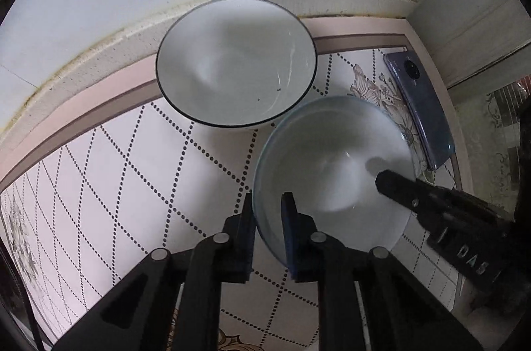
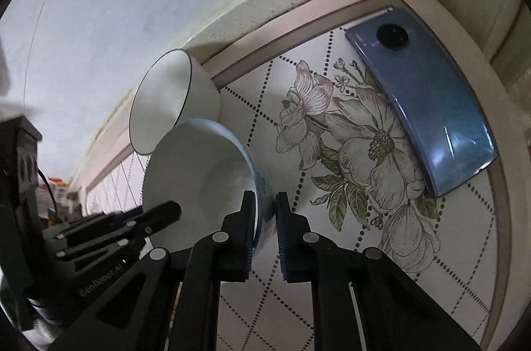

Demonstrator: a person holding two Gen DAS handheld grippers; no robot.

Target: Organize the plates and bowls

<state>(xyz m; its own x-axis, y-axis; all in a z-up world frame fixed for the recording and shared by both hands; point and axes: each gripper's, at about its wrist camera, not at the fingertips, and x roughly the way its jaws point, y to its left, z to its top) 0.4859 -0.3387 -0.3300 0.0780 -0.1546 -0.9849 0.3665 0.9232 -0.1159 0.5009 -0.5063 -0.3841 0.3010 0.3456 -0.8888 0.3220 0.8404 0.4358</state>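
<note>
In the left wrist view, the left gripper [image 1: 268,211] sits at the lower centre of the frame with its two fingers clamped on the near rim of a blue-rimmed bowl [image 1: 332,172], one finger outside the wall and one inside. That bowl fills the lower right of the frame and is empty. Above and left of it, in the upper middle, stands a white bowl with a thin dark rim [image 1: 235,62], also empty; in this view the two bowls' rims overlap slightly. Both sit over a tablecloth [image 1: 116,172] patterned with dotted diamonds and flowers. A blue phone [image 1: 419,112] lies face down at the right edge. The right gripper [image 1: 441,211] reaches in from the lower right, one finger tip inside the blue-rimmed bowl.

In the right wrist view, the right gripper [image 2: 266,218] at lower centre pinches the opposite rim of the blue-rimmed bowl [image 2: 199,178], fingers either side of the wall. The white bowl [image 2: 166,99] shows behind it at the left centre. The left gripper [image 2: 132,221] appears at lower left, and the phone [image 2: 421,99] lies at upper right on the tablecloth [image 2: 298,301].
</note>
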